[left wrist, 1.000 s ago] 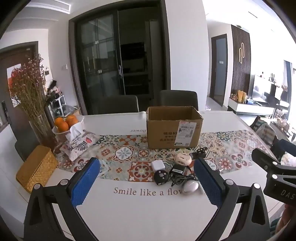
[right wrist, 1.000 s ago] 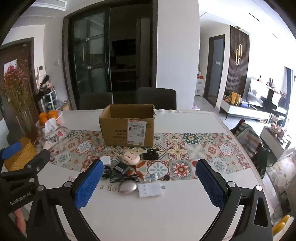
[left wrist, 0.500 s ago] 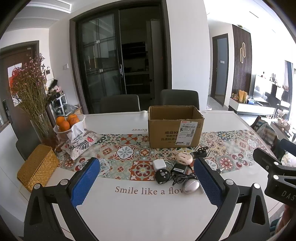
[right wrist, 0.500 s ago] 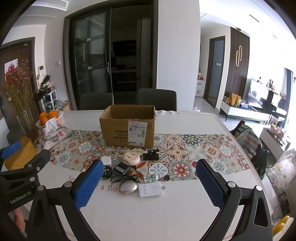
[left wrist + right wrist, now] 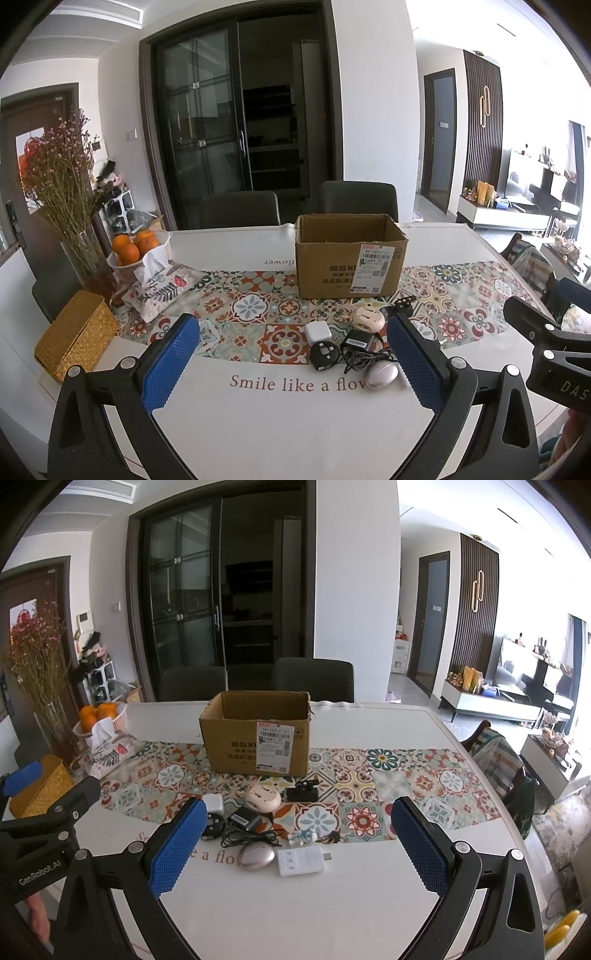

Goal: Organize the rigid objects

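An open cardboard box [image 5: 351,258] [image 5: 258,734] stands on the patterned runner. In front of it lies a cluster of small items: a white cube charger [image 5: 317,331] [image 5: 212,802], a round black plug [image 5: 324,355], a black adapter with cord [image 5: 356,341] [image 5: 244,819], a pink round case [image 5: 366,319] [image 5: 263,798], a silver mouse [image 5: 381,373] [image 5: 256,856], a black clip [image 5: 303,792], a small figurine [image 5: 303,836] and a white card reader [image 5: 301,862]. My left gripper [image 5: 291,365] and right gripper [image 5: 295,849] are both open and empty, held above the table's near edge.
At the left stand a vase of dried flowers [image 5: 62,206], a basket of oranges [image 5: 136,245], a patterned tissue pouch [image 5: 159,288] and a woven yellow box [image 5: 75,338]. Two dark chairs [image 5: 358,201] stand behind the table [image 5: 258,435].
Both grippers have drifted slightly; the view is a little higher and steadier. Nothing on the table has moved.
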A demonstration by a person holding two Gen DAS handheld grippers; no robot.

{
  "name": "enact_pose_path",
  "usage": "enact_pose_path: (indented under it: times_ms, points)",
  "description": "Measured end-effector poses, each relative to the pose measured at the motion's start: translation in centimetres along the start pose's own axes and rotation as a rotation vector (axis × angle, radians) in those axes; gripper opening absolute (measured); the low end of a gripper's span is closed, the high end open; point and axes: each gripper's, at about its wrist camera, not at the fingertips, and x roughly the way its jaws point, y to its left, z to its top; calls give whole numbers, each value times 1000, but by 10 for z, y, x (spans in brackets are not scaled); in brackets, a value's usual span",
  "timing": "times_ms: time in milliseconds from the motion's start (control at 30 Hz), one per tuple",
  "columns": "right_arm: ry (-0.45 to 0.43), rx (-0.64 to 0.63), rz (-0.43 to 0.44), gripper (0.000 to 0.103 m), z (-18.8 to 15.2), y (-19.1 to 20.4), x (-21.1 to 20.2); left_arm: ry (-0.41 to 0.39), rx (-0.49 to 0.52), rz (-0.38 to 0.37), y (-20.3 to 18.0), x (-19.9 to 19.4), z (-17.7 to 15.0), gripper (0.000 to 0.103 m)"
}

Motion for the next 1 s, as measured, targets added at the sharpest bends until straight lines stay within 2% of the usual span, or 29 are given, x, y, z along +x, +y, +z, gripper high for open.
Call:
enact_pose_path:
  times_ms: [1000]
  points:
    - [2, 1, 3, 100, 2, 0, 6, 1, -3, -9, -5, 5, 6, 103]
